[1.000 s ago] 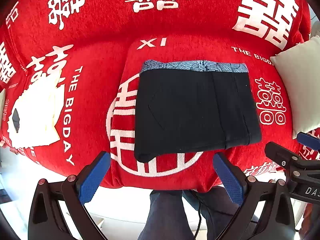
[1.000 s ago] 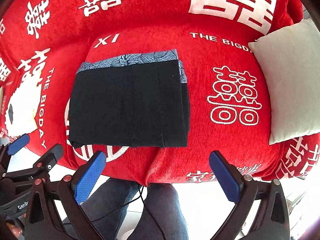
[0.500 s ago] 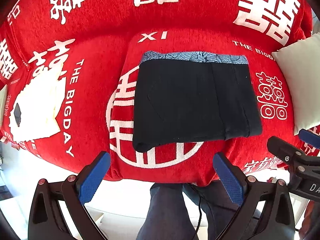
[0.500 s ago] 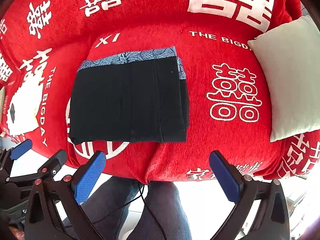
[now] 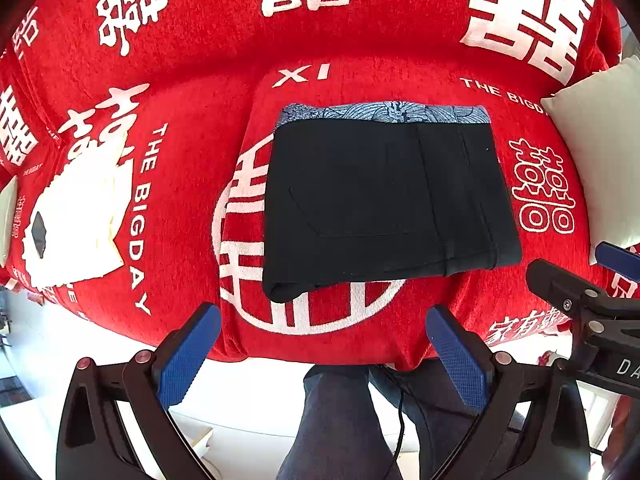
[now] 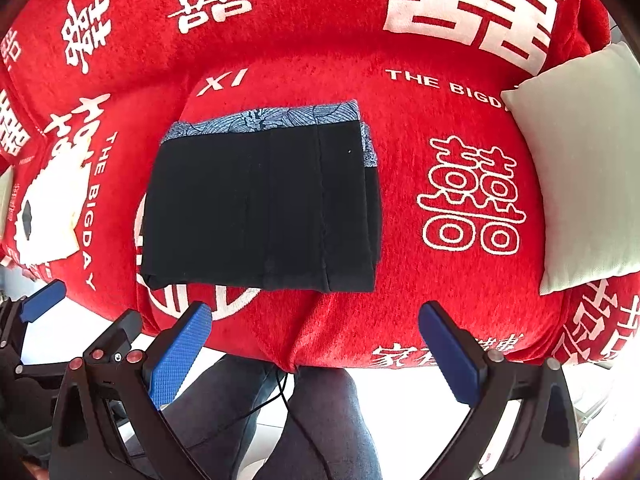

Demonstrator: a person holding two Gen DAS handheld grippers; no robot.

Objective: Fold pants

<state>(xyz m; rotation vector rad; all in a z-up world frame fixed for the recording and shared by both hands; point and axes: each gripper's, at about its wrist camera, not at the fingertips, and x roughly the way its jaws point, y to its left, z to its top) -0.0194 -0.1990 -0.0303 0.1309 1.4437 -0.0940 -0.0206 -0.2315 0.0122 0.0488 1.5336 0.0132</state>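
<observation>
1. Red cover (image 5: 192, 92) printed with white characters drapes a sofa, and the seat cushion carries everything here; a pale cushion (image 6: 580, 168) leans at the right end, and a cream cloth (image 5: 76, 216) lies on the left part of the seat.
2. Black pants (image 5: 384, 200) lie in the middle of the seat as a compact rectangle, the patterned blue-grey waistband (image 5: 384, 114) showing along the far edge, layers stacked at the right side.
3. Over the last second the bundle has kept its shape and place; only the cameras have drifted slightly back and up, so the sofa's front edge and the person's legs (image 6: 320, 420) fill more of the lower view.
4. Left gripper (image 5: 320, 356) hangs off the front edge, jaws wide apart and empty, well clear of the cloth.
5. Right gripper (image 6: 316, 348) does likewise, jaws spread with nothing between them.
6. My reading: both tools have let go and are withdrawing, so the folding looks finished, or nearly so; the near-left corner (image 5: 280, 292) bulges a little and might want a final smoothing.
</observation>
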